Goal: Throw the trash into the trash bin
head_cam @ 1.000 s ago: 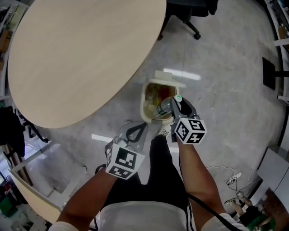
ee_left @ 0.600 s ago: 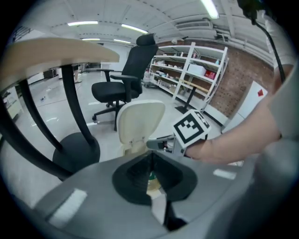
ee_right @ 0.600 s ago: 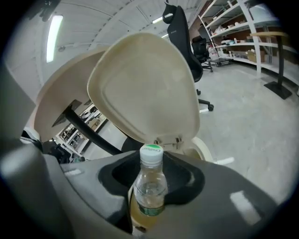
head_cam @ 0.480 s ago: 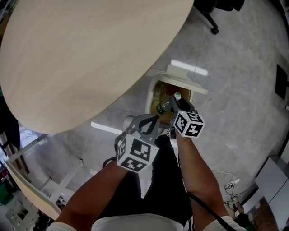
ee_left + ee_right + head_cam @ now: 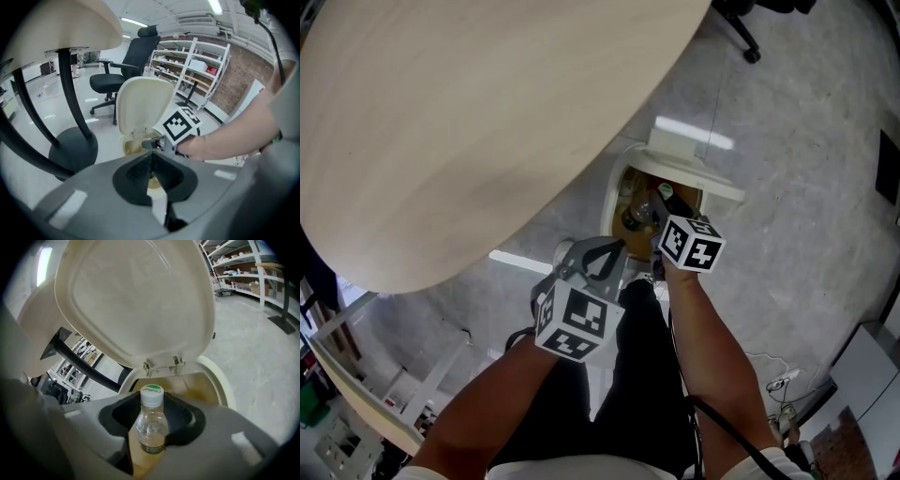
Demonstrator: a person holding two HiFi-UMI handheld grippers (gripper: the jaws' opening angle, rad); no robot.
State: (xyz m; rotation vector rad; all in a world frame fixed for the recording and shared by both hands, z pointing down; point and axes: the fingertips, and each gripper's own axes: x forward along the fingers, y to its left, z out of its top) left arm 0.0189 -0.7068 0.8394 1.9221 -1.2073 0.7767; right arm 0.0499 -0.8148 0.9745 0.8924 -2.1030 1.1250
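Observation:
The cream trash bin [image 5: 614, 192] stands on the floor by the table's edge, its lid [image 5: 684, 150] swung up. My right gripper [image 5: 649, 214] is shut on a small clear plastic bottle [image 5: 639, 216] with a white, green-topped cap, held just over the bin's mouth. In the right gripper view the bottle [image 5: 151, 430] stands upright between the jaws of the right gripper [image 5: 152, 414], in front of the bin rim [image 5: 220, 380] and raised lid [image 5: 136, 301]. My left gripper [image 5: 602, 255] hangs shut and empty beside the bin; its view shows the left gripper [image 5: 152, 168] behind the right one's marker cube [image 5: 180, 124].
A round wooden tabletop [image 5: 459, 122] overhangs the bin's left side; its black pedestal [image 5: 70, 108] and base [image 5: 75, 150] stand close by. An office chair [image 5: 126, 65] and white shelving [image 5: 197, 61] stand farther off. My own legs [image 5: 628, 375] are below the grippers.
Both grippers have sunk toward the bin. The right one has carried the bottle from above the rim down to the bin's mouth; the left stays shut beside it.

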